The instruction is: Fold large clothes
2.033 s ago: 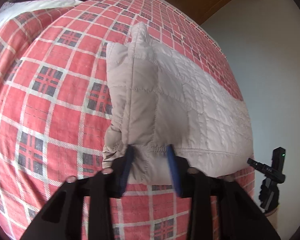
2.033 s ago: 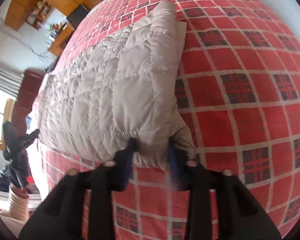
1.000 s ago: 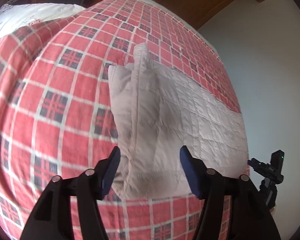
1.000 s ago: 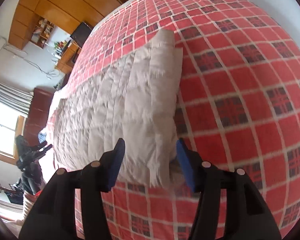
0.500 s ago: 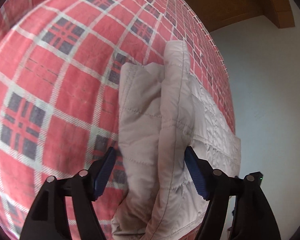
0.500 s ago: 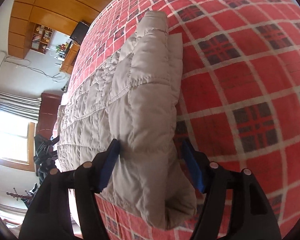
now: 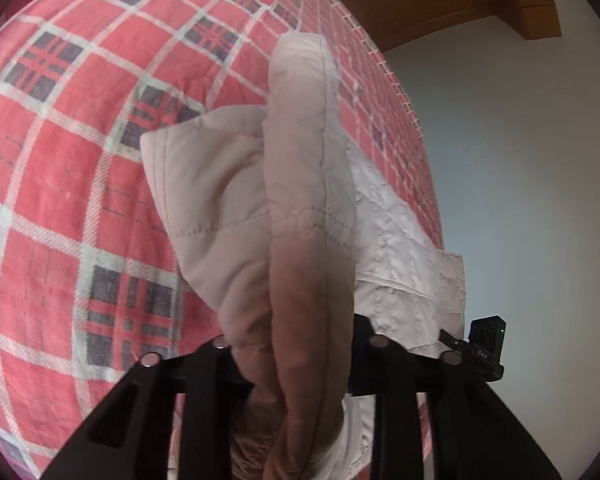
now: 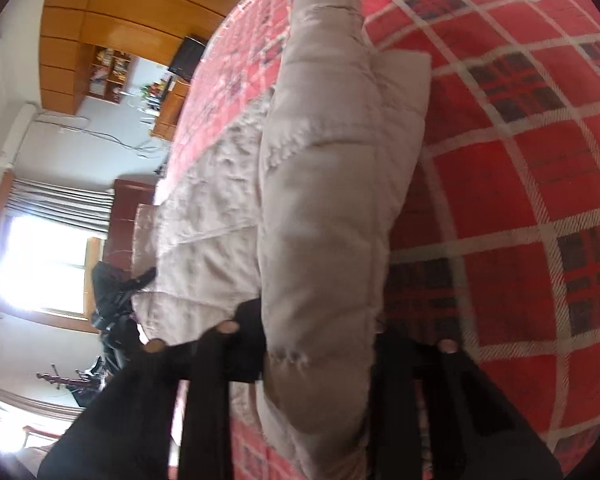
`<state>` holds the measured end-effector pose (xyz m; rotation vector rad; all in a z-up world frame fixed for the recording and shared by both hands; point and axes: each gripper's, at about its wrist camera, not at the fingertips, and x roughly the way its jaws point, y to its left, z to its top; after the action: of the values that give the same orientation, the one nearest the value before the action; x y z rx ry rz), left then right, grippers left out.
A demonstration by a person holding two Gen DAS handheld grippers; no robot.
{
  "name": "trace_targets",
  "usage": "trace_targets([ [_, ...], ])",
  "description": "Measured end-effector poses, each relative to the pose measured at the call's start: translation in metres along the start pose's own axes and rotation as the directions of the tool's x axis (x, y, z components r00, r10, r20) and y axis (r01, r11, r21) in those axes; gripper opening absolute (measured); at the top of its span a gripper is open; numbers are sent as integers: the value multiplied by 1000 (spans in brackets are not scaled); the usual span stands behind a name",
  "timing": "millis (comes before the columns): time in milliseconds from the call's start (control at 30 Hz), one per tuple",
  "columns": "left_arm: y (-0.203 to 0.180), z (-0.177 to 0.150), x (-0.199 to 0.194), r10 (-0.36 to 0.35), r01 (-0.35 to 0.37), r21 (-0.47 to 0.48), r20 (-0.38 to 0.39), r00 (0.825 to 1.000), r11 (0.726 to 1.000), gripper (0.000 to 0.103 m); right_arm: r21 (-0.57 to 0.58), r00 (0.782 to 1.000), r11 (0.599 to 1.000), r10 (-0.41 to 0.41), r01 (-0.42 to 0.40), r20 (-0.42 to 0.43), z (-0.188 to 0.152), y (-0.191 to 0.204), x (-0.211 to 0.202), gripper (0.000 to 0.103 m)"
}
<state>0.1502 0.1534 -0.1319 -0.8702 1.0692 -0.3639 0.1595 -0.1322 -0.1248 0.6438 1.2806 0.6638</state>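
Two grippers, both pushed in over a thick folded edge of the beige quilted jacket (image 7: 308, 208) lying on the bed's red plaid blanket (image 7: 60, 184). The left gripper (image 7: 292, 344) has its jaws spread wide, one finger on each side of the puffy ridge, fabric bulging between them, not pinched. Same deal with the right gripper (image 8: 320, 328): jaws apart, straddling the fold at the jacket's other end. In the left view the ridge runs away from the camera toward the far side of the bed, with a flatter quilted panel spreading off to the right near the bed edge. Plenty of bare blanket left of the jacket there, and to the right of it in the right view. A window (image 8: 40, 264) glows at far left.
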Motion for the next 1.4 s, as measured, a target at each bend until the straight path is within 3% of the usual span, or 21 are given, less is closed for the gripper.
trace_targets([
  [200, -26, -12, -39, -57, 56, 40, 25, 998, 998, 19, -55, 998, 997, 57, -56, 18, -12, 43, -31, 15],
  [367, -35, -40, -99, -71, 68, 63, 52, 996, 996, 19, -130, 996, 987, 93, -91, 11, -40, 84, -59, 15],
  [533, -40, -78, -158, -68, 61, 90, 80, 994, 994, 19, -148, 988, 977, 152, -154, -21, -79, 111, -72, 15],
  [667, -28, -104, -189, -18, 7, 107, 105, 994, 994, 19, -153, 985, 974, 160, -167, -60, -108, 121, -62, 15],
  [833, 8, -126, -184, 70, -75, 58, 94, 993, 995, 19, -108, 984, 983, 139, -151, -109, -131, 115, -28, 16],
  [933, 46, -137, -169, 95, -95, -18, 54, 994, 995, 20, -89, 989, 993, 61, -74, -138, -140, 103, -6, 16],
  [1067, 87, -146, -147, 99, -96, -82, 34, 995, 992, 32, -17, 985, 1000, 8, -11, -173, -152, 72, 17, 23],
  [1233, 86, -146, -135, 126, -125, -41, 41, 991, 991, 40, -8, 989, 1000, -22, 21, -145, -161, 59, 21, 27],
  [1400, 82, -135, -141, 144, -143, -57, 15, 990, 988, 42, -56, 985, 991, -128, 122, -119, -172, 76, 13, 45],
])
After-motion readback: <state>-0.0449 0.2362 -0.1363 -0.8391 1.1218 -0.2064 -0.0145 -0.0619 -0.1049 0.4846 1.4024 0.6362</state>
